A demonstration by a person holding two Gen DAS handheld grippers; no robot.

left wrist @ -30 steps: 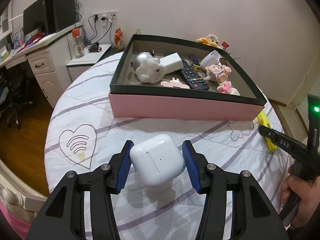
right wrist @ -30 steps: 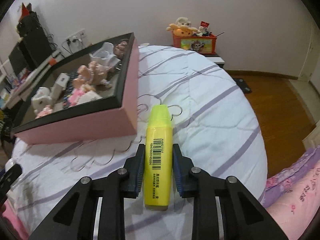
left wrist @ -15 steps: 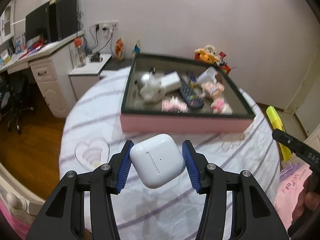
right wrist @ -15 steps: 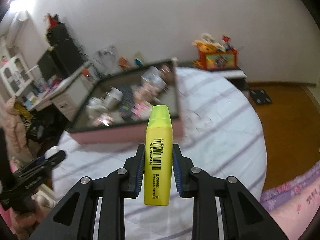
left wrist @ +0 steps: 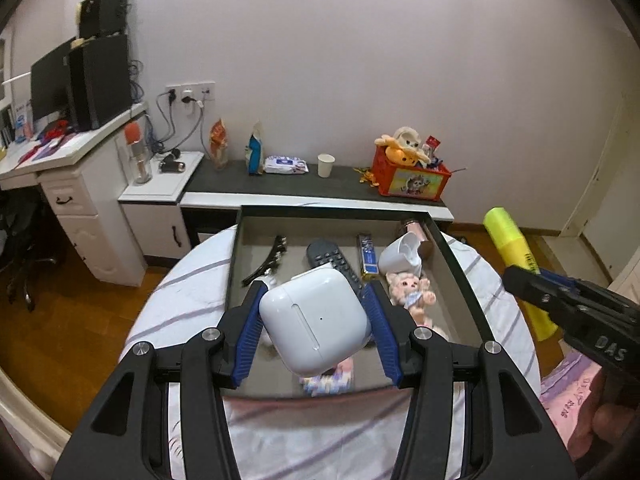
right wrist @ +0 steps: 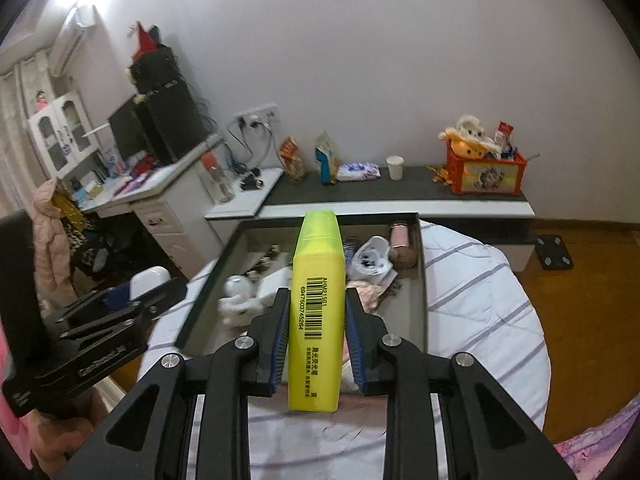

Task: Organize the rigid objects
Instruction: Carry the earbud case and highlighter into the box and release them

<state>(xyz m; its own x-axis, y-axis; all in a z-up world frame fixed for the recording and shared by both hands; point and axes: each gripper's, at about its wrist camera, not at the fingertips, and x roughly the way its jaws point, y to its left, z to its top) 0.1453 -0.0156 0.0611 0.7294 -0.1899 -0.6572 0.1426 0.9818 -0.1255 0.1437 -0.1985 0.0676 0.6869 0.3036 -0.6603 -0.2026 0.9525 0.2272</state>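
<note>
My left gripper [left wrist: 315, 322] is shut on a white earbud case [left wrist: 316, 320] and holds it high above the near part of the open box [left wrist: 460, 268]. My right gripper [right wrist: 317, 332] is shut on a yellow highlighter [right wrist: 319, 300], also raised over the box [right wrist: 422, 280]. The highlighter shows at the right of the left wrist view [left wrist: 516, 268]. The box holds a remote [left wrist: 332, 260], a white cup [left wrist: 400, 256], a doll [left wrist: 412, 290] and other small items. The left gripper shows at the left of the right wrist view [right wrist: 120, 300].
The box lies on a round white bed cover with purple stripes [right wrist: 480, 300]. Behind it a low dark shelf [left wrist: 312, 188] carries a paper cup, snack bags and a red toy crate [left wrist: 412, 176]. A white desk [left wrist: 60, 168] with a monitor stands at left. Wooden floor surrounds.
Both grippers have risen well above the bed with their objects and now look down into the box from higher up. The grips are unchanged.
</note>
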